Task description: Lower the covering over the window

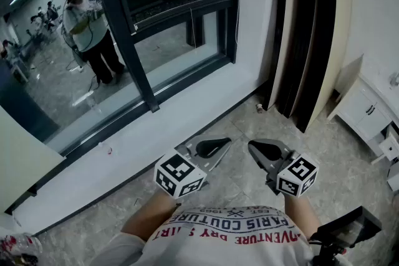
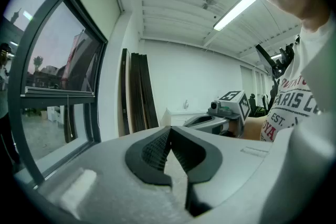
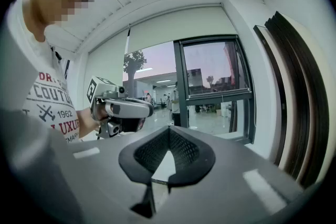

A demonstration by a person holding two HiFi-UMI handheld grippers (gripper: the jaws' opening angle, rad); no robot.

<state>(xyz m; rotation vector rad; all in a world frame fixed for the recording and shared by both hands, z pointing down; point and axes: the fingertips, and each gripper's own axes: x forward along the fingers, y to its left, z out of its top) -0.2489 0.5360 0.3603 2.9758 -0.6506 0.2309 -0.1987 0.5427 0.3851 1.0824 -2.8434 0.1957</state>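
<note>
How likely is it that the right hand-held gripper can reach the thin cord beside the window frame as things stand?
Probably not yet. The right hand-held gripper, shut and empty, is held close to the person's body, well apart from the cord. Nothing stands between them, so stepping forward should help.

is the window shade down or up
Up: the shade covers only the top, and the window glass below it is bare.

White cabinet (image 1: 363,110) near dark leaning panels (image 1: 308,34), perhaps boards.
</note>
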